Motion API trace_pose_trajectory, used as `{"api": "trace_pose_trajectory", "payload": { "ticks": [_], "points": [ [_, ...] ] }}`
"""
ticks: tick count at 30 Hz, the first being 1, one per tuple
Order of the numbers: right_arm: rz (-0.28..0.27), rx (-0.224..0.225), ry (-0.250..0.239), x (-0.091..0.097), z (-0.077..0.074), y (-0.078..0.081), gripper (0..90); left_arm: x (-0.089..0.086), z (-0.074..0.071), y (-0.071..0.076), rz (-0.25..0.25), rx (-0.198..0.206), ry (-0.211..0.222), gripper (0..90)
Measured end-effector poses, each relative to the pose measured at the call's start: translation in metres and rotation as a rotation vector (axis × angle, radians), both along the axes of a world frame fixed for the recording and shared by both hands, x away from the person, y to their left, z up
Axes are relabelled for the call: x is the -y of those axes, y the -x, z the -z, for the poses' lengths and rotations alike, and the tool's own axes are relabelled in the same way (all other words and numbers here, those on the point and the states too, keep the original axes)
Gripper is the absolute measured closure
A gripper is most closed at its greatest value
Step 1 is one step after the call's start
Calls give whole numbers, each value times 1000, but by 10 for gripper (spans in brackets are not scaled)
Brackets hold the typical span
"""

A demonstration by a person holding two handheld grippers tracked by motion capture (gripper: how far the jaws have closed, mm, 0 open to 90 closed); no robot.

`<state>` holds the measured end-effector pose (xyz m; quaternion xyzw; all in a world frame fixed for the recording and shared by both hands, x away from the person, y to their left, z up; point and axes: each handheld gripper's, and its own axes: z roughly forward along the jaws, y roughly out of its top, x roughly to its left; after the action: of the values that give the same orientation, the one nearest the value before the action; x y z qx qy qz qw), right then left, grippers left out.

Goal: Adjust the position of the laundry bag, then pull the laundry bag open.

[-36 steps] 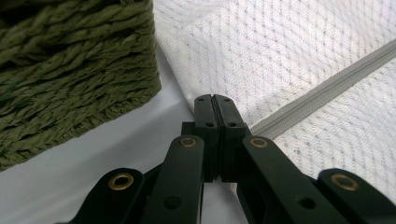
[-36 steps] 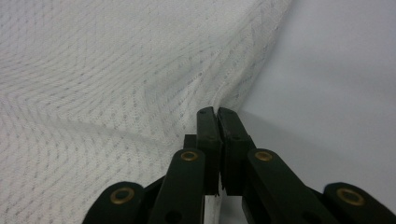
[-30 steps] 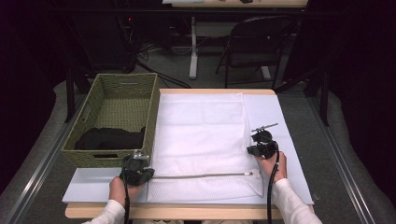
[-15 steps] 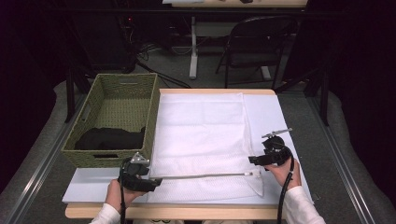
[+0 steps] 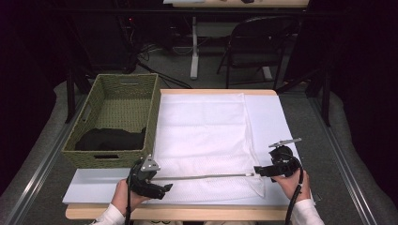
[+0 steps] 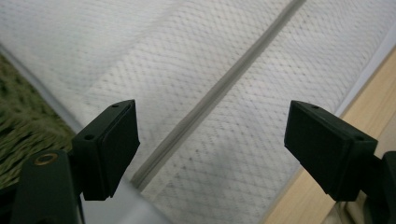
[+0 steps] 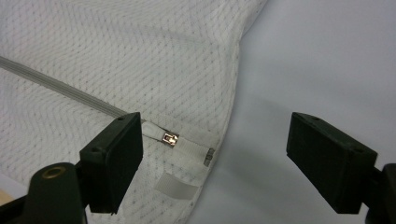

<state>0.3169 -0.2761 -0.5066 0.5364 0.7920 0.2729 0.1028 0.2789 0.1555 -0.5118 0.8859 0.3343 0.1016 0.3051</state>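
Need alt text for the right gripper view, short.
White mesh laundry bag lying on a pale sheet, its metal zipper pull at the end of the grey zipper. The right gripper stands open above that corner, holding nothing.

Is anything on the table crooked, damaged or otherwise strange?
Nothing looks damaged or spilled. The white mesh bag lies flat on the table, its grey zipper running straight along the near edge. The bag's near right corner tapers inward a little. A dark cloth sits inside the woven basket.
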Motion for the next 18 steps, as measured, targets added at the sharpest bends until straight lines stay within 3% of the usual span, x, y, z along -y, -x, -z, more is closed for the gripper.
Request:
{"api": "trace_pose_trajectory", "payload": {
  "ticks": [5,9,18],
  "points": [
    [10,-19,-1,-1,5,0,218,8,3,3,35,2,-10,173],
    [12,-31,-10,-1,9,-1,260,11,5,1,30,5,-12,154],
    [37,-88,-26,-7,19,-2,498,7,9,-4,29,-12,-17,154]
  ]
}}
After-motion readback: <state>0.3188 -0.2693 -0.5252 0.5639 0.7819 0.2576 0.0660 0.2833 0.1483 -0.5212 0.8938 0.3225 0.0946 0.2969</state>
